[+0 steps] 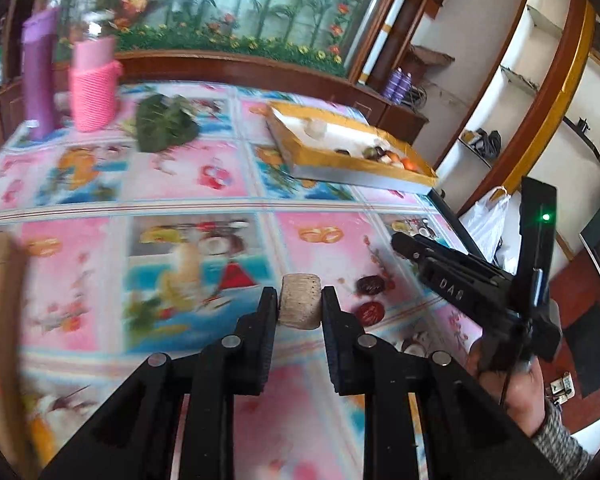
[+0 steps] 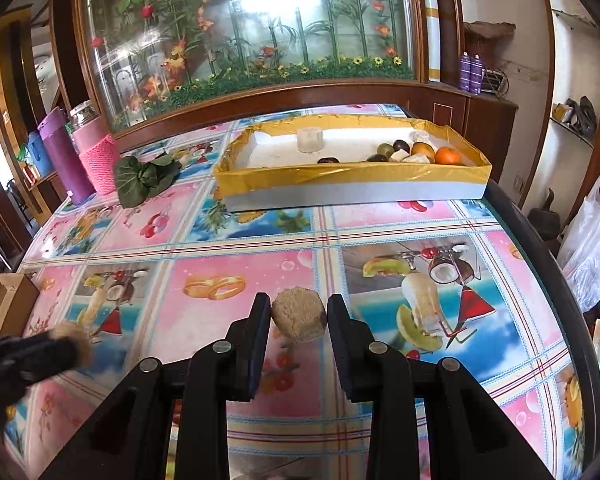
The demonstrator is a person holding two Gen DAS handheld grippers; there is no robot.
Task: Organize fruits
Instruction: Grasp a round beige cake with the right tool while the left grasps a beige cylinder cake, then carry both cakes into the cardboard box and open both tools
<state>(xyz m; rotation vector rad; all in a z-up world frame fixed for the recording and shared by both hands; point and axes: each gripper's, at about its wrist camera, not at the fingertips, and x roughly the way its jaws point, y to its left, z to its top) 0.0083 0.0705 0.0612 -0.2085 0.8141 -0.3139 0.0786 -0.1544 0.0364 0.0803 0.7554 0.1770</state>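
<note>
glossy fruit-print tablecloth (image 2: 236,240); gold-rimmed tray (image 2: 352,176) at twelve o'clock. left gripper (image 1: 300,308) clamps a rough beige cylinder (image 1: 301,305); right gripper (image 2: 299,316) grips a grainy tan lump (image 2: 299,314).

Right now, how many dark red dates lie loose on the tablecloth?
2: one date beside the left gripper, the other date just nearer the camera. More may hide behind the grippers.

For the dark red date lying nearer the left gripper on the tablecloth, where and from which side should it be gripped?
Grip the date across its short middle, coming from above. It lies flat and low on the tablecloth, apart from the second date, leaving room for the jaws.
</note>
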